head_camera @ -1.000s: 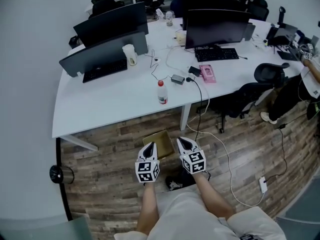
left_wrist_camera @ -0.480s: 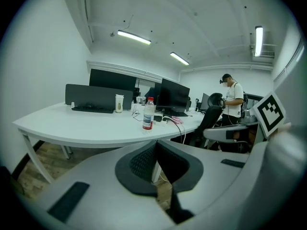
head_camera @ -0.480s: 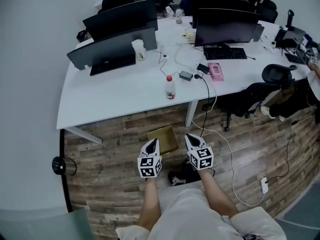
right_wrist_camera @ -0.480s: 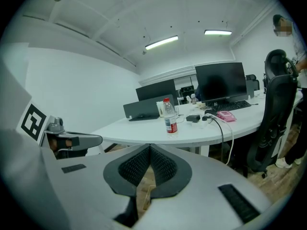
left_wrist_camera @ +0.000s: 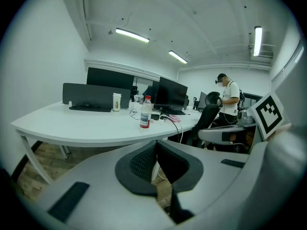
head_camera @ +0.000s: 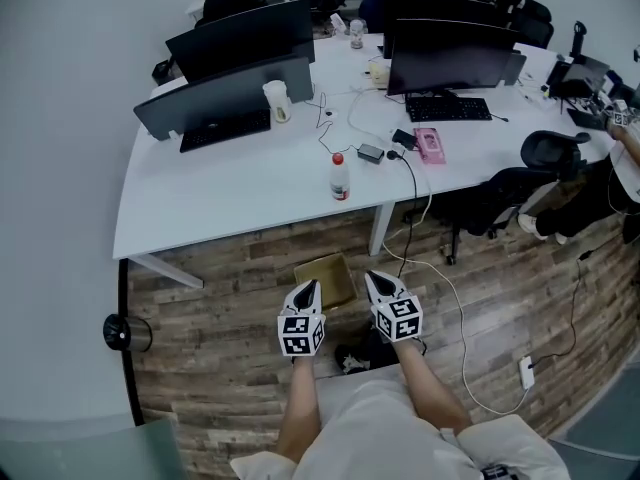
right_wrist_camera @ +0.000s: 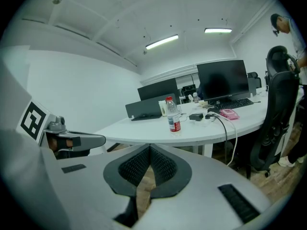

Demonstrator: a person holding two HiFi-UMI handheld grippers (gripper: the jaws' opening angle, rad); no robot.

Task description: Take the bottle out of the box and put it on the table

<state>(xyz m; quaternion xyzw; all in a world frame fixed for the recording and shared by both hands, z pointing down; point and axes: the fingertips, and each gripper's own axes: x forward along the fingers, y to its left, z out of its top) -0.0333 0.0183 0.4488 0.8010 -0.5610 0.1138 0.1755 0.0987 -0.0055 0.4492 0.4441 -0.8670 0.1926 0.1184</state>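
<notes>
Table [head_camera: 200,203]: white and curved; monitors [head_camera: 240,38] and keyboards [head_camera: 225,128] are carried on it.
Box [head_camera: 325,278]: cardboard, set on the wooden floor [head_camera: 230,298] before the table's front edge.
Left gripper [head_camera: 309,286]: jaws are held together, nothing between them.
Right gripper [head_camera: 371,277]: jaws are pressed together, likewise empty.
Bottle [head_camera: 340,176]: stood upright on the table near its front edge.

1. Holding the left claw [head_camera: 306,290] out ahead of the body, tilted slightly down, jaws together, empty.
2. Holding the right claw [head_camera: 376,281] just beside it, likewise tilted, jaws together, empty.
</notes>
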